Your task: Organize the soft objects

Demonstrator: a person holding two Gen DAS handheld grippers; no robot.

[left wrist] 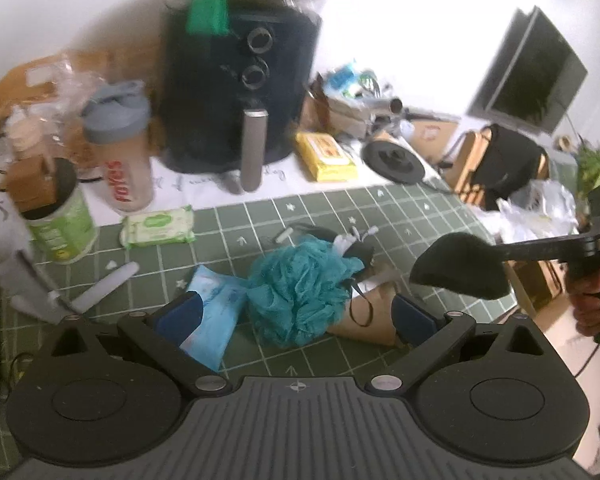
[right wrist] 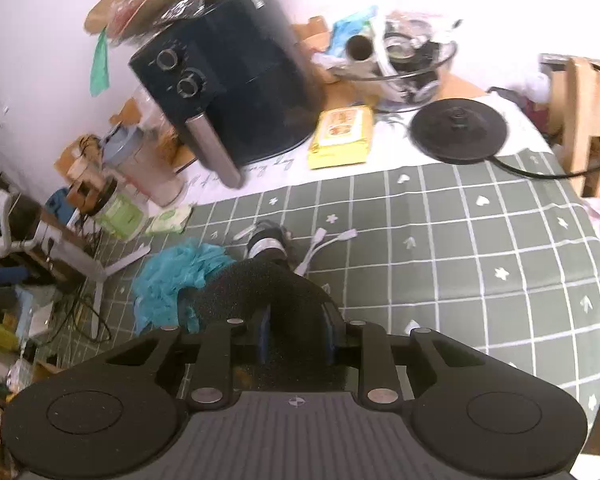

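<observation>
One black sponge point(right wrist: 284, 300) inside right hand-held gripper point(right wrist: 296, 334)

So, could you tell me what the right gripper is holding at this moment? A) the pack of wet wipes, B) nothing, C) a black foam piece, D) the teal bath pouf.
C: the right gripper is shut on the black foam piece, which the left wrist view also shows lifted above the mat, while the teal bath pouf and the pack of wet wipes lie on the green grid mat.
</observation>
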